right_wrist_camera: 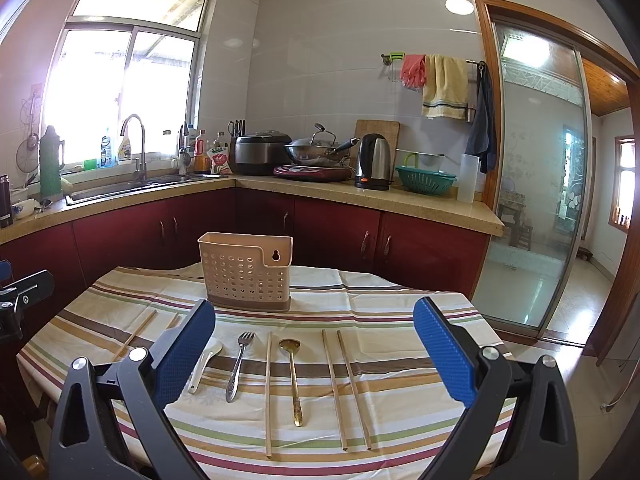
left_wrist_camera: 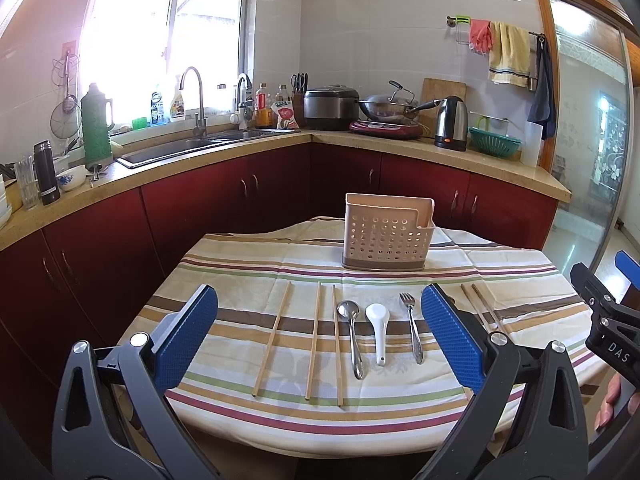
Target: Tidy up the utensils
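Left gripper (left_wrist_camera: 320,334): jaws spread wide, nothing between the blue pads, held above the near edge of the table. Right gripper (right_wrist_camera: 314,352): likewise spread wide and empty.

The striped tablecloth (left_wrist_camera: 240,264) covers the table. The beige perforated utensil holder (left_wrist_camera: 387,238) stands upright at the far centre of the cloth, empty as far as its rim shows.

Utensils lie in a row in the lower middle of the left wrist view, handles toward the camera, none touching the holder:
- three wooden chopsticks (left_wrist_camera: 316,342), one apart at left, two close together;
- a steel spoon (left_wrist_camera: 352,334);
- a white ceramic spoon (left_wrist_camera: 378,330), just beside it;
- a steel fork (left_wrist_camera: 414,328).

In the right wrist view, further right: a single chopstick (right_wrist_camera: 268,394), a brass-coloured spoon (right_wrist_camera: 294,380) and a chopstick pair (right_wrist_camera: 346,388) (all flat on the cloth, well apart from the holder).
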`<state>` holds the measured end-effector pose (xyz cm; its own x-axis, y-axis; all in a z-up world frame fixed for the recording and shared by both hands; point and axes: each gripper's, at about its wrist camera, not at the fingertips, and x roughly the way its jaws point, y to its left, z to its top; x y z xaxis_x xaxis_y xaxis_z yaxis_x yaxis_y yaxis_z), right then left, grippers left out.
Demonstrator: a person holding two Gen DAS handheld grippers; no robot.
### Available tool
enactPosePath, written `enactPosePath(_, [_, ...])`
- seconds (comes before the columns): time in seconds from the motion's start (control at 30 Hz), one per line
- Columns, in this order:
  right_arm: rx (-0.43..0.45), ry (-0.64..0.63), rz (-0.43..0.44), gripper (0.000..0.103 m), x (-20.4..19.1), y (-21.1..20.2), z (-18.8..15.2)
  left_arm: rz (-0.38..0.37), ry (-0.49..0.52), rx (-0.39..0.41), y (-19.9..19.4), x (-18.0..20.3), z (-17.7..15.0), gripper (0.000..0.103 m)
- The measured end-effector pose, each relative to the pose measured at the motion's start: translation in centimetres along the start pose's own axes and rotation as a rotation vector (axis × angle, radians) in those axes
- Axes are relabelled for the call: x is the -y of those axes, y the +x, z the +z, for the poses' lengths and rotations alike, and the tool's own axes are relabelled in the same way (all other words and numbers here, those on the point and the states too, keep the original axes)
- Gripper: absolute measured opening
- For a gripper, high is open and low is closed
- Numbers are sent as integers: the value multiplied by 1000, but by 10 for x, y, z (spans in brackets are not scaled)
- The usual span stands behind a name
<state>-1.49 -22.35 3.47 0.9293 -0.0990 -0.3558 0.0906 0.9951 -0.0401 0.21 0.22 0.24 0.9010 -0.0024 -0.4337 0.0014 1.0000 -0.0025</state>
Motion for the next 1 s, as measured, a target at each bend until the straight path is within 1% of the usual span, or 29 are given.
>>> enactPosePath(1.0, [-4, 0, 1, 97, 0, 3, 2, -3, 1, -10, 1, 3, -3, 99])
